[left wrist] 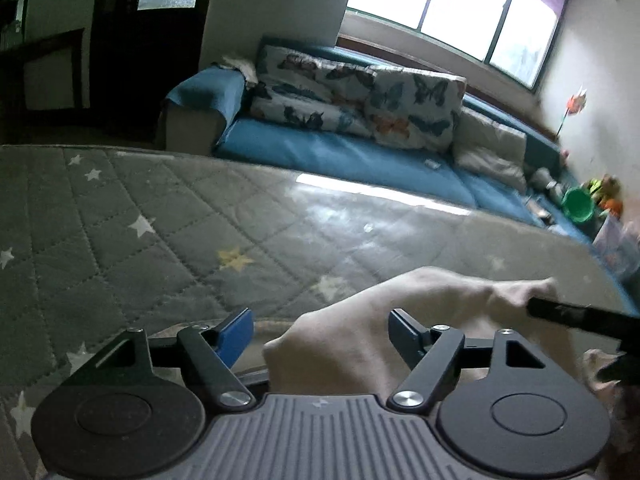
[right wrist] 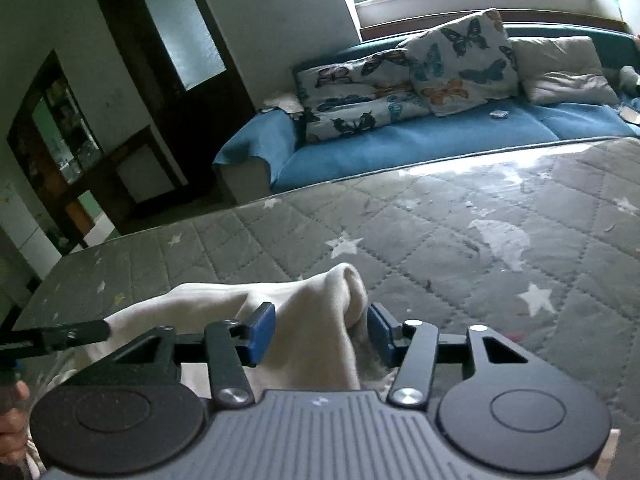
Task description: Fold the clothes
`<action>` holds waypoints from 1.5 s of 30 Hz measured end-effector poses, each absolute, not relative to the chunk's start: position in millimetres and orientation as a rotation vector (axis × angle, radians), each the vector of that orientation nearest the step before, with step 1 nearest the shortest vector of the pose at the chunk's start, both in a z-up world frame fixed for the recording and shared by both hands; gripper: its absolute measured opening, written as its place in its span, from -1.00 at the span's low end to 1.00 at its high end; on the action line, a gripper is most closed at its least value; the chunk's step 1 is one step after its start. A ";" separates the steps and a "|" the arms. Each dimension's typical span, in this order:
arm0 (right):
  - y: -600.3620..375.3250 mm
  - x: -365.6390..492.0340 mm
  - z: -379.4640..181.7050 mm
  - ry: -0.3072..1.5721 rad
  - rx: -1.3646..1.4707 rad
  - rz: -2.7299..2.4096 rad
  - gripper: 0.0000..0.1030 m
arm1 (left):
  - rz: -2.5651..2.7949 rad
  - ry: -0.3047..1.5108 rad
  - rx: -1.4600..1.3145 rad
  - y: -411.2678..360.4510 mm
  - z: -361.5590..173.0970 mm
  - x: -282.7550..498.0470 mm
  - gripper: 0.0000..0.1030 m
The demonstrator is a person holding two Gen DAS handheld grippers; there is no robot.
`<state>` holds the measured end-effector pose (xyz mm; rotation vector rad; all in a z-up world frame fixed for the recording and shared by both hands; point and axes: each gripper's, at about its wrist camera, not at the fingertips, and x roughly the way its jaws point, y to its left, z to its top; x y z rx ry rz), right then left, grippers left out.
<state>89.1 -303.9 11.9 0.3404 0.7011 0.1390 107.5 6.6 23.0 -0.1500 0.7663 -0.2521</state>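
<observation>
A cream garment (left wrist: 380,320) lies bunched on the grey star-quilted mattress (left wrist: 160,220), near its front edge. My left gripper (left wrist: 322,338) is open, its blue pads on either side of a fold of the cloth. My right gripper (right wrist: 322,332) is also open, with a raised fold of the same garment (right wrist: 320,312) between its pads. Each gripper's black finger shows at the edge of the other's view, the right gripper (left wrist: 576,316) at the cloth's right end and the left gripper (right wrist: 68,334) at its left end.
Behind the mattress (right wrist: 480,240) stands a blue sofa (left wrist: 360,156) with butterfly cushions (left wrist: 360,96) and a beige pillow (right wrist: 564,68). A green bowl (left wrist: 578,204) and toys sit at the sofa's right end. A dark door (right wrist: 180,60) and a cabinet (right wrist: 56,140) are at the left.
</observation>
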 end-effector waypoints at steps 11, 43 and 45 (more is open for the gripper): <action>-309.1 79.4 20.2 0.621 0.411 0.241 -0.53 | -0.455 0.674 -0.256 11.9 31.6 94.8 -0.55; -298.8 75.2 21.1 0.545 0.460 0.336 -0.78 | -0.455 0.659 -0.300 20.7 28.0 88.1 -0.77; -295.5 72.0 27.1 0.523 0.447 0.415 -0.78 | -0.506 0.625 -0.316 21.2 32.5 84.6 -0.78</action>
